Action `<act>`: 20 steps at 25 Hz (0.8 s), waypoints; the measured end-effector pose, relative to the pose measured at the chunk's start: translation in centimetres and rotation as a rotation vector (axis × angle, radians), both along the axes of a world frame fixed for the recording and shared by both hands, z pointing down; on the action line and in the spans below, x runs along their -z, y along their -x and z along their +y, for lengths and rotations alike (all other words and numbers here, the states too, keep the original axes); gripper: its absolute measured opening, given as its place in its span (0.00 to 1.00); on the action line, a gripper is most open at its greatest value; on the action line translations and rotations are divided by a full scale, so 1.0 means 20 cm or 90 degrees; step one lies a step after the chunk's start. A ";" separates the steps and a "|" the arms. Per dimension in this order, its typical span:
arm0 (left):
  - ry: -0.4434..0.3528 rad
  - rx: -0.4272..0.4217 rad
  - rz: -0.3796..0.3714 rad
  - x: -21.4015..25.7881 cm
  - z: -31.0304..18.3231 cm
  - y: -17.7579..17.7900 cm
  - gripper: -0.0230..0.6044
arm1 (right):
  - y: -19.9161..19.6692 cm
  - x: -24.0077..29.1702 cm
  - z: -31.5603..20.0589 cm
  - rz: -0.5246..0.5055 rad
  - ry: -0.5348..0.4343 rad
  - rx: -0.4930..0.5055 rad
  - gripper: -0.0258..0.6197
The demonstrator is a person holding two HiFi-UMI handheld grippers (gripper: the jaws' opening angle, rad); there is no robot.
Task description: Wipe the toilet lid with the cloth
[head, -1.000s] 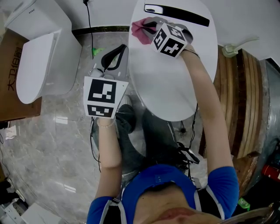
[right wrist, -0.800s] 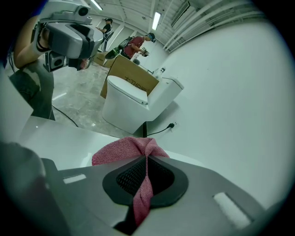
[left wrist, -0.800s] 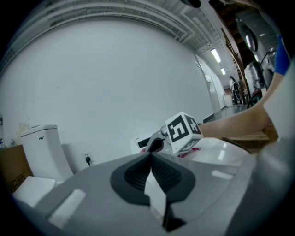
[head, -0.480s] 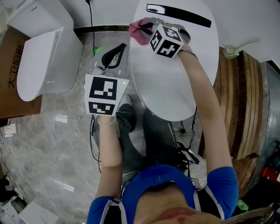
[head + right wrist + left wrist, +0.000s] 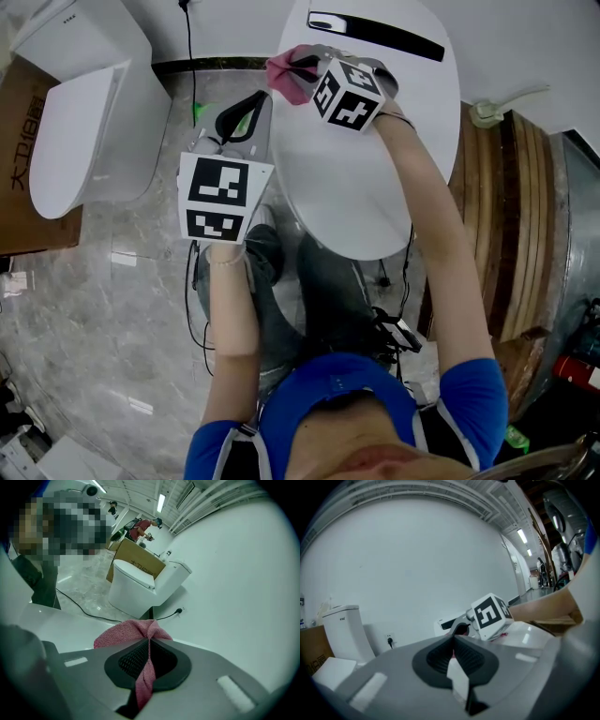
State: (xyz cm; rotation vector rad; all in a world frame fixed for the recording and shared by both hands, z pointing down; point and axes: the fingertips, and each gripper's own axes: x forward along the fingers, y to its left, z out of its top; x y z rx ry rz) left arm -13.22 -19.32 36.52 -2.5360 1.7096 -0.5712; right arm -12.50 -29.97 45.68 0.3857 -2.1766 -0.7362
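The white oval toilet lid (image 5: 375,178) fills the upper middle of the head view. A pink cloth (image 5: 286,75) lies bunched at the lid's far left edge, and my right gripper (image 5: 302,64) is shut on it. In the right gripper view the pink cloth (image 5: 133,632) spreads past the closed jaws, with a strip of it pinched between them. My left gripper (image 5: 246,105) hangs off the lid's left side above the floor, shut with nothing in it. The left gripper view shows the right gripper's marker cube (image 5: 491,616) over the lid (image 5: 525,637).
A black strip (image 5: 375,33) runs along the back of the lid. A second white toilet (image 5: 80,112) and a cardboard box (image 5: 23,169) stand at the left. A black cable (image 5: 190,47) trails on the marble floor. Wooden planks (image 5: 511,216) lie at the right.
My right gripper has slid the pink cloth a little leftward along the far edge of the lid. The left gripper has barely shifted.
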 end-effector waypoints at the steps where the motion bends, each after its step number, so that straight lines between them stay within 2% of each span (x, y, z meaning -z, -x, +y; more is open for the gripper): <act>1: -0.001 -0.001 -0.001 0.00 0.00 0.00 0.04 | 0.00 0.00 0.01 -0.001 0.001 0.002 0.05; 10: 0.002 -0.001 -0.004 0.00 0.03 -0.02 0.04 | 0.00 -0.01 0.08 0.001 0.003 0.005 0.05; 20: 0.006 -0.002 -0.037 -0.01 0.04 -0.04 0.04 | 0.00 -0.02 0.13 0.005 -0.014 0.010 0.05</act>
